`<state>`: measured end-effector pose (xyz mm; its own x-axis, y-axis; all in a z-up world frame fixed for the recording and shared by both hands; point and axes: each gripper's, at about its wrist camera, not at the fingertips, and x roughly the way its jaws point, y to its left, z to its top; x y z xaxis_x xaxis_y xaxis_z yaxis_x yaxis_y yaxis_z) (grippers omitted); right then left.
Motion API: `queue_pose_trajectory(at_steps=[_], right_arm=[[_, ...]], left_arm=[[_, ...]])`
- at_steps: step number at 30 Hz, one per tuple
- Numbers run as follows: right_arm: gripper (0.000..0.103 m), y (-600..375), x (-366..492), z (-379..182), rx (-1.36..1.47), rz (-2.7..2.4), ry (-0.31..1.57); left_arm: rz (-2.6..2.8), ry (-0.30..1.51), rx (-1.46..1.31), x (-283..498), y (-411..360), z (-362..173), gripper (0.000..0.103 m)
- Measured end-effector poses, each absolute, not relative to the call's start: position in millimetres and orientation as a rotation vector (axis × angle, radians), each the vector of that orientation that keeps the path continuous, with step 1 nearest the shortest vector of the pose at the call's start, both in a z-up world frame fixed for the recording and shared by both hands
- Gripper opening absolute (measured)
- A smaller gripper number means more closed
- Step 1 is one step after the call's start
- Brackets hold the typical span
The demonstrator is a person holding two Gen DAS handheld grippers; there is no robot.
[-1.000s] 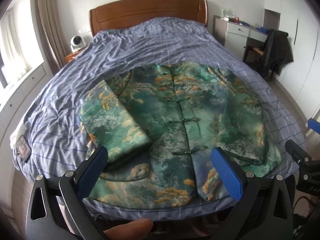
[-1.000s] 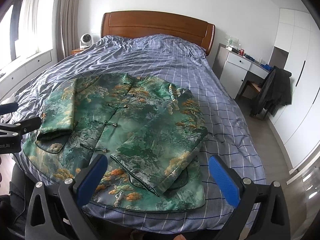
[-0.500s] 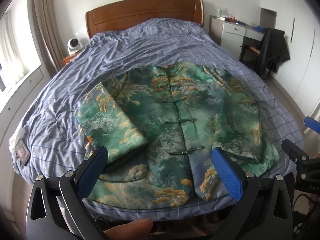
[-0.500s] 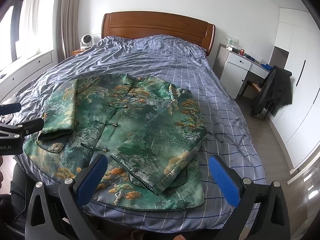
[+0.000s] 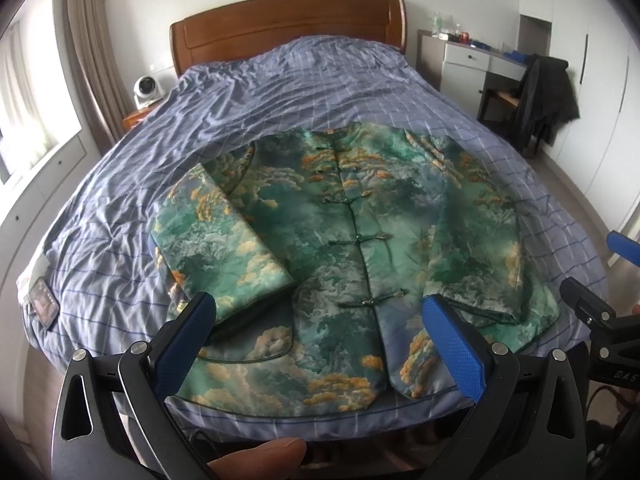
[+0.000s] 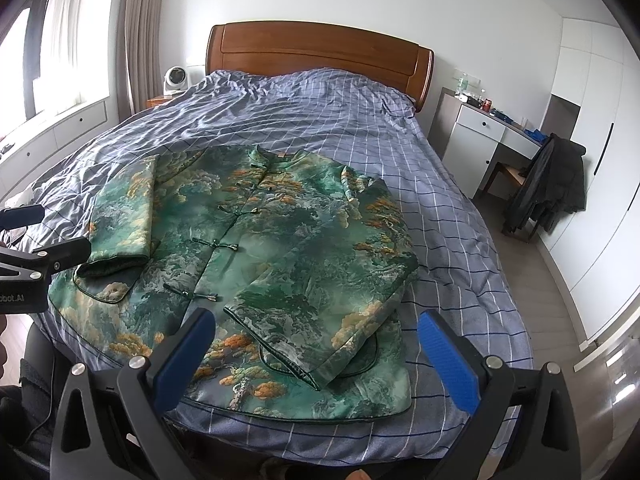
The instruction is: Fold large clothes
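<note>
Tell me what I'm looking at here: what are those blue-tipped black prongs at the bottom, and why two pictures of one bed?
No robot here: a person holds a two-fingered tool in each hand, and each carries a wide-angle camera looking out along its fingers. One picture is from the left tool, the other from the right tool. The blue pads are the fingertips; both tools are open and hold nothing. Each tool also shows at the edge of the other's picture. On the bed, with its checked blue cover, a green patterned jacket lies front up, buttoned, both sleeves folded in over the body. The thumb at the bottom belongs to the person.
</note>
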<state>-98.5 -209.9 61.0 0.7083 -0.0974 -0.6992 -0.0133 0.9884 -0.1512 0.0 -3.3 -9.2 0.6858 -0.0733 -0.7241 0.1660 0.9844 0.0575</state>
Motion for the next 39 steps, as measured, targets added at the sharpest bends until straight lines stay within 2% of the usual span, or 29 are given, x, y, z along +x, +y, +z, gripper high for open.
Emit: queue_pose_trajectory(at_steps=[39], right_arm=[[0.103,-208.3,-98.5,60.0,-0.151,-0.043,0.785]], left_arm=[[-0.136,0.796,0.121,-1.7,-2.3,-6.7,0.103]])
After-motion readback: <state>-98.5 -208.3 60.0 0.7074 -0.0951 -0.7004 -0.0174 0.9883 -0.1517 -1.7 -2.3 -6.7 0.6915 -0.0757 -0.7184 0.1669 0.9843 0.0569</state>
